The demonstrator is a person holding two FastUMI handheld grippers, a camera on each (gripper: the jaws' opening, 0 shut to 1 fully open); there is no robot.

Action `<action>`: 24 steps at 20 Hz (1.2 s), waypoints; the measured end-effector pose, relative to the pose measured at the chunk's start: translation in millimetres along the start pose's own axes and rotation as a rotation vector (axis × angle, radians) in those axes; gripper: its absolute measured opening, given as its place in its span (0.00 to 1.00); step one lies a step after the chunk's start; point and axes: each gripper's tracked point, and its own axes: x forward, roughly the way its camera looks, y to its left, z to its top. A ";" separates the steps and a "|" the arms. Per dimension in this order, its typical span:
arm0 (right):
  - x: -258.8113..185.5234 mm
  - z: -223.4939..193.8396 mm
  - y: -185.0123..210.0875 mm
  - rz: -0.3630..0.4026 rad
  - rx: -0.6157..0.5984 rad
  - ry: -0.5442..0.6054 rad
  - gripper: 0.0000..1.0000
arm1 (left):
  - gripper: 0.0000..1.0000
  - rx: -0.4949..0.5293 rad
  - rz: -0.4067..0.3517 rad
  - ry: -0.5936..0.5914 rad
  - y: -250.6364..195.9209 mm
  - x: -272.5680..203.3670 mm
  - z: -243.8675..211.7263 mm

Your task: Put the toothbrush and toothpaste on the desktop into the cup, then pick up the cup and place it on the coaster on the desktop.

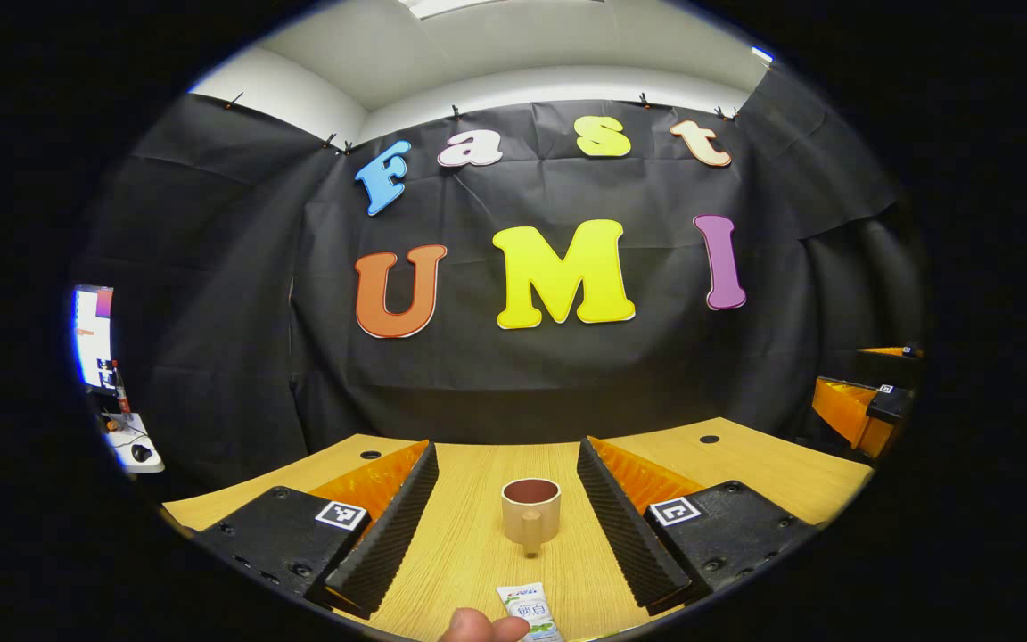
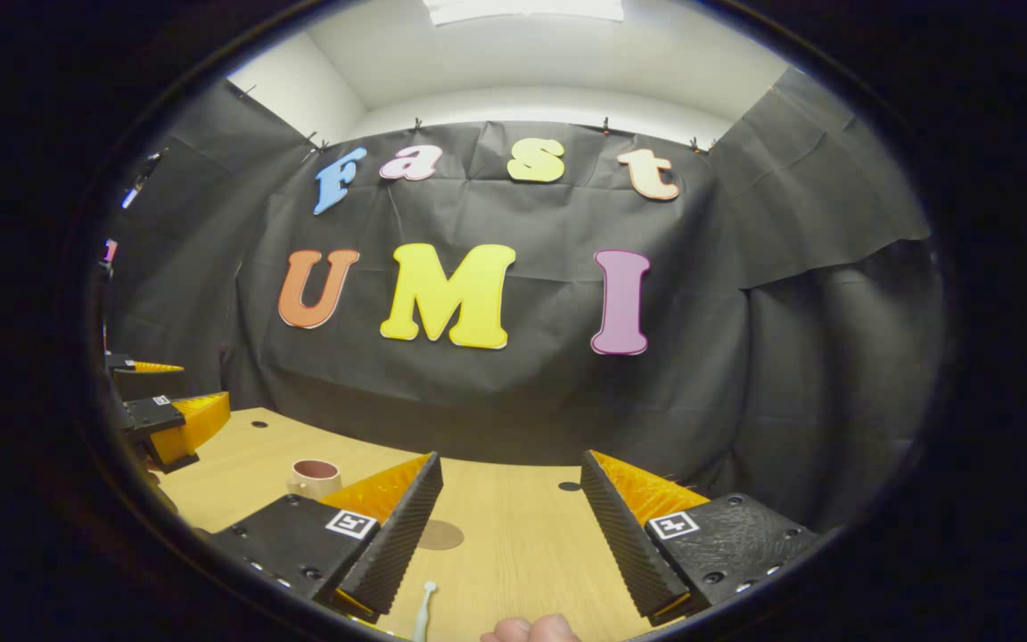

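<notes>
Left gripper (image 1: 508,522) hovering low over desk (image 1: 745,464), jaws gaping wide, gripping nothing, framing cup (image 1: 530,513); tube (image 1: 529,611) lying flat just nearer. Likely soft, light tube: pinching mid-body. Right gripper (image 2: 507,522) likewise gaping, holding nothing, aiming level past brush (image 2: 424,608) toward coaster (image 2: 439,535). Slim, slippery brush probably needing a handle pinch. Cup standing off coaster.
</notes>
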 end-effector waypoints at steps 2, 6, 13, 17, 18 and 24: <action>0.3 1.1 0.3 0.000 0.007 -0.001 0.94 | 0.99 -0.002 0.000 -0.006 -0.7 0.7 1.7; 1.2 -2.1 2.5 0.002 0.007 0.006 0.94 | 0.99 -0.008 -0.011 0.000 -3.1 0.4 -0.4; -0.3 -1.6 2.6 0.001 0.009 0.006 0.94 | 0.99 -0.004 -0.005 0.000 -0.6 -1.5 -1.5; -0.1 -4.2 1.7 0.004 0.013 0.013 0.94 | 0.99 -0.008 -0.003 0.007 -1.6 -4.7 -4.9; -1.8 -5.2 2.3 0.007 0.014 0.014 0.94 | 0.99 -0.009 -0.005 0.014 -2.8 -5.4 -7.7; -11.0 -27.1 -0.3 0.011 -0.005 0.048 0.95 | 0.99 0.004 -0.022 0.139 -8.6 -16.1 -53.0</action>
